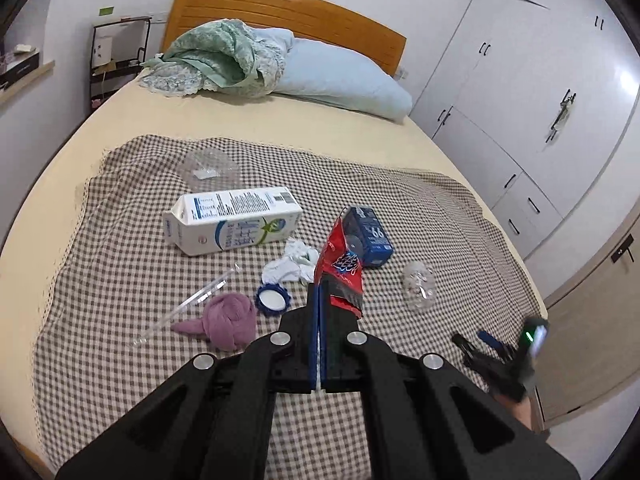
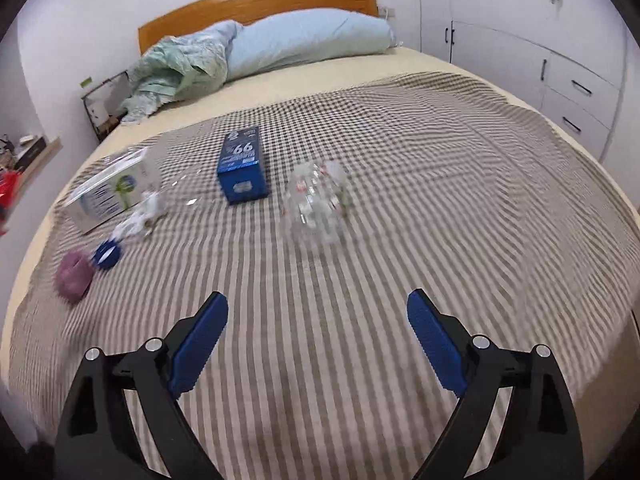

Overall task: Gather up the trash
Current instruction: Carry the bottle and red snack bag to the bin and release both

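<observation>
My left gripper is shut on a red snack wrapper and holds it above the checkered cloth. On the cloth lie a white milk carton, a blue box, crumpled white tissue, a blue-rimmed lid, a clear straw, a crushed clear bottle and clear plastic packaging. My right gripper is open and empty above the cloth's near part, with the crushed bottle and blue box beyond it. It also shows at the right edge of the left wrist view.
A purple rolled cloth lies by the lid. A blue pillow and green blanket lie at the wooden headboard. White wardrobes stand right of the bed. A black rack stands at the far left.
</observation>
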`<control>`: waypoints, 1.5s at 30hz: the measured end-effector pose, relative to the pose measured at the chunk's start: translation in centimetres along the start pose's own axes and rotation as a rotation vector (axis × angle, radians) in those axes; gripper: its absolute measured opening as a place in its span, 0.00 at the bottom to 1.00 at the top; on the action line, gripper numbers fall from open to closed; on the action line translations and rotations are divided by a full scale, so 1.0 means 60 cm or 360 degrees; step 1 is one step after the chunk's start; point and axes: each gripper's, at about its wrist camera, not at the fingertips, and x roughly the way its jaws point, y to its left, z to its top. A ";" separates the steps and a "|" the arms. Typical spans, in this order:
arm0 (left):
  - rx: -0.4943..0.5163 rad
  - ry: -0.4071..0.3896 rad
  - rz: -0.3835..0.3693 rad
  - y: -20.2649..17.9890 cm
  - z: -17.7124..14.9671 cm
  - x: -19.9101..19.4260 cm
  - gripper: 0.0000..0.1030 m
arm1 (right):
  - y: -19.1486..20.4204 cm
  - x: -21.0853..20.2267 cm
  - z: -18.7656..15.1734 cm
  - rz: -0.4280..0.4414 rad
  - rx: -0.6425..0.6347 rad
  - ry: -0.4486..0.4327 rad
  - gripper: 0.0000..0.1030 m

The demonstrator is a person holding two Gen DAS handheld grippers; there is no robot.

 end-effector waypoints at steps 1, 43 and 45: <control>0.0001 -0.0002 0.0009 0.002 0.003 0.004 0.00 | 0.009 0.020 0.014 0.0006 -0.0004 0.0015 0.85; 0.0749 0.0965 -0.0381 -0.447 -0.639 0.235 0.00 | -0.307 -0.072 -0.825 -0.0326 0.0299 0.1026 0.84; 0.0758 0.1009 -0.0323 -0.454 -0.659 0.257 0.00 | -0.316 -0.089 -0.831 -0.0313 0.0351 0.0967 0.84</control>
